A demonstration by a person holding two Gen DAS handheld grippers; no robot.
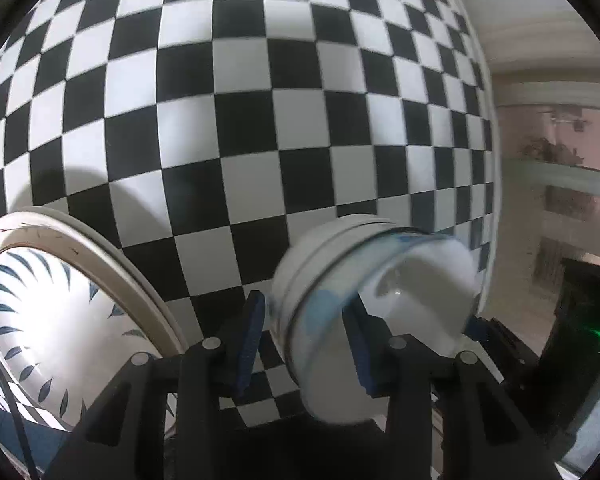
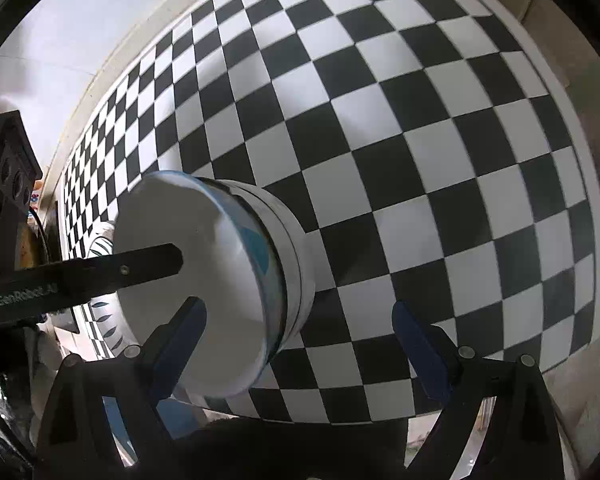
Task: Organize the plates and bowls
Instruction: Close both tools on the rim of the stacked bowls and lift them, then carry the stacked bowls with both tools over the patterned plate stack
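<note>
Left wrist view: the left gripper has its blue pads on both sides of the near wall of the top bowl, one pad outside and one inside; whether they press the rim I cannot tell. This bowl sits in a second white bowl on the checkered table. To the left of the bowls lies a leaf-patterned plate. The right gripper stands wide open with nothing between its pads, just right of the bowls.
</note>
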